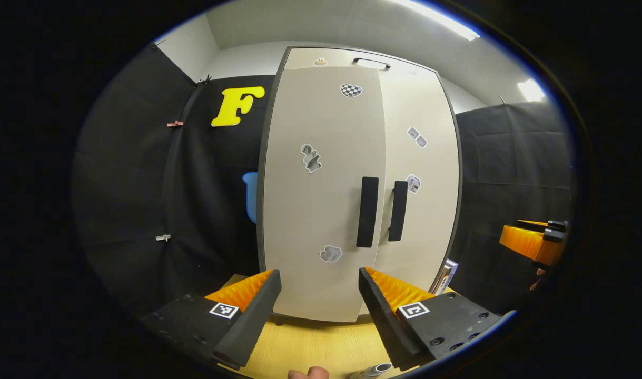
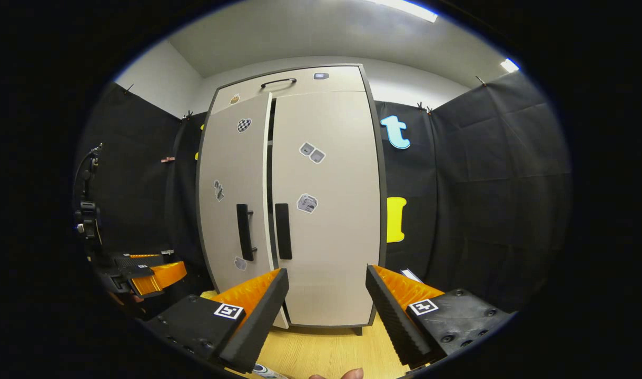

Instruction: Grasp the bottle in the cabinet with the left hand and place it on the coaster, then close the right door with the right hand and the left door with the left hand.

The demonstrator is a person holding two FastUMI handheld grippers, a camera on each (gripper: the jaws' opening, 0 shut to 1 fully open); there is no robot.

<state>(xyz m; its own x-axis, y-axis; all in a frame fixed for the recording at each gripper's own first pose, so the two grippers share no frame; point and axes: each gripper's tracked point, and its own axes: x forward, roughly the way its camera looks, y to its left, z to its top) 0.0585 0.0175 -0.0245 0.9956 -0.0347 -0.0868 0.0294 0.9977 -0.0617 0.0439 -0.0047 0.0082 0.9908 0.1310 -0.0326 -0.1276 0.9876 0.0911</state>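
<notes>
We read the left door [image 1: 321, 200] of the cabinet [image 1: 326, 55] as the thing that matters now; in the right gripper view a dark upright gap runs between it and the right door [image 2: 326, 221], widest near the top, so the left door stands slightly ajar while the right door looks flush with the frame. The left claw [image 1: 318, 271] is spread wide and holds nothing; the ajar door's face lies straight ahead of it, framed between its two fingers, with the upright handle [image 1: 367, 211] a little above and to the right of the claw's centre line. The right claw [image 2: 327, 269] is likewise released and empty; it faces the right door, and in the left gripper view it hangs well off to the right, so the left claw is plainly the nearer to the door that needs pushing. At the bottom edge of the left gripper view we see a small metallic cylinder on the table [image 1: 310, 342], below the claw's right finger; we take it for the top of the bottle [image 1: 373, 370], out of the cabinet, though we cannot tell whether a coaster lies under it. In our judgement the remaining move is a straight forward push; contact near the handle side, far from the hinge on the left, should swing the door home.
</notes>
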